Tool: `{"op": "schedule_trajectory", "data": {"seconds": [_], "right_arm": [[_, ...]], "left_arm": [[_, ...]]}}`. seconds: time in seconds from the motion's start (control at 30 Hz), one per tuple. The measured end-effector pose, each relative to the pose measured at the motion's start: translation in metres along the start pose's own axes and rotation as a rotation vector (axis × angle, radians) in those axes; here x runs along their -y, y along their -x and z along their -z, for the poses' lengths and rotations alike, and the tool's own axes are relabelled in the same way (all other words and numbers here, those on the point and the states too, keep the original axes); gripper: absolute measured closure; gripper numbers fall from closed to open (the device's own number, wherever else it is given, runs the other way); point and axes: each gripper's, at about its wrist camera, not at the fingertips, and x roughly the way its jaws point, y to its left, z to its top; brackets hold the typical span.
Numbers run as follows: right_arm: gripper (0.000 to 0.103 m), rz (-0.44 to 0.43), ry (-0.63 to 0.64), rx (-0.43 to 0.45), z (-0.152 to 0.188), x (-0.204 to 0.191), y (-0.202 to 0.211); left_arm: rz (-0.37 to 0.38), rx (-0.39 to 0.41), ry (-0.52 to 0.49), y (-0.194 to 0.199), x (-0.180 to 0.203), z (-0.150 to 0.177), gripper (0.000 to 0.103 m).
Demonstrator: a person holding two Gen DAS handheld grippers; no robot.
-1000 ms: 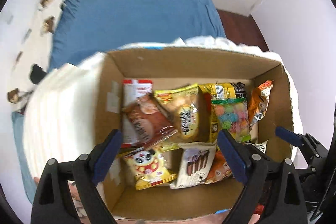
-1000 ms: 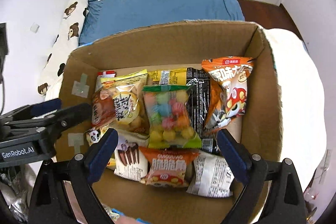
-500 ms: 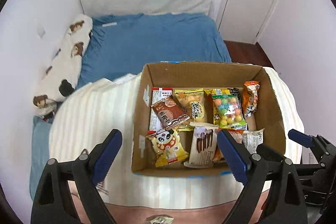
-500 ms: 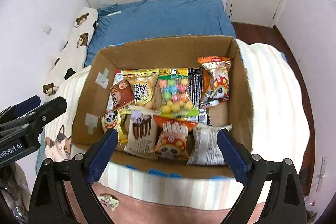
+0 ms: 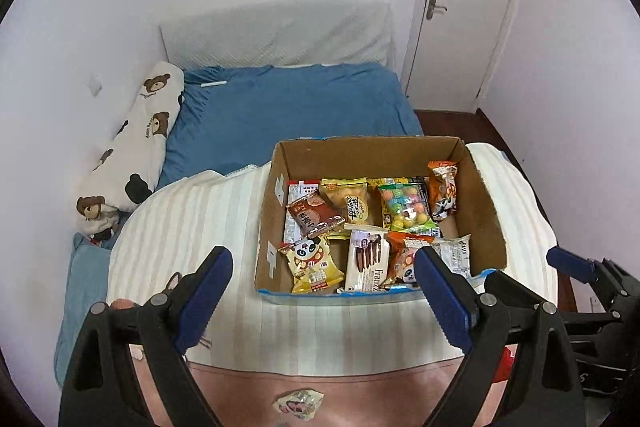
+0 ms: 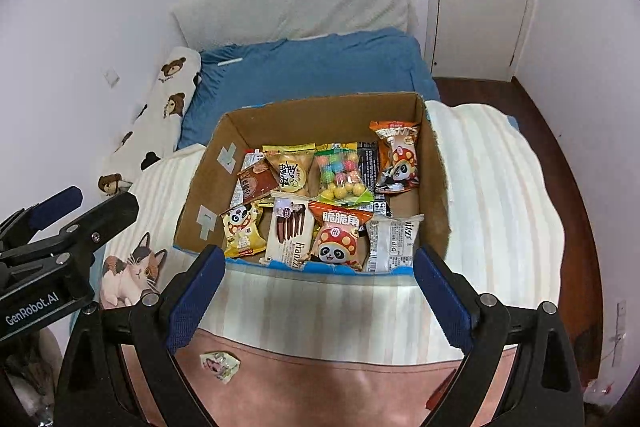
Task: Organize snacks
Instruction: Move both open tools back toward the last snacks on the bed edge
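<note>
An open cardboard box stands on a striped cover and holds several snack packets laid flat in two rows. Among them are a yellow panda packet, a white Franzzi wafer packet, a clear bag of coloured balls and an orange panda packet. My left gripper is open and empty, raised in front of the box. My right gripper is open and empty beside it. One small wrapped snack lies on the pink cover below the grippers.
A blue bed with a bear-print pillow lies behind the box. A white door is at the back right. Dark wood floor runs along the right. A cat print shows at the cover's left edge.
Both grippers have pulled back and up from just over the box; the box now looks smaller and the whole bed and door show. Both stay open and empty.
</note>
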Motion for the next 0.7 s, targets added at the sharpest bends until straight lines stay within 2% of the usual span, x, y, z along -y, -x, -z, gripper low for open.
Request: {"op": "schedule_trajectory", "data": {"seconds": [0.1, 0.23, 0.4, 0.7], "right_arm": [[0.006, -0.023, -0.026, 0.006, 0.012, 0.004, 0.011], [0.006, -0.064, -0.107, -0.001, 0.041, 0.024, 0.019], [0.006, -0.055, -0.279, -0.052, 0.085, 0.077, 0.007], [0.006, 0.052, -0.558, -0.205, 0.162, 0.183, -0.062]], "left_arm": [[-0.007, 0.002, 0.028, 0.007, -0.004, 0.014, 0.010], [-0.022, -0.041, 0.061, 0.002, -0.011, 0.047, 0.010], [-0.038, -0.188, 0.092, -0.039, -0.020, 0.096, 0.010], [-0.055, -0.399, 0.183, -0.101, -0.037, 0.168, 0.010]]}}
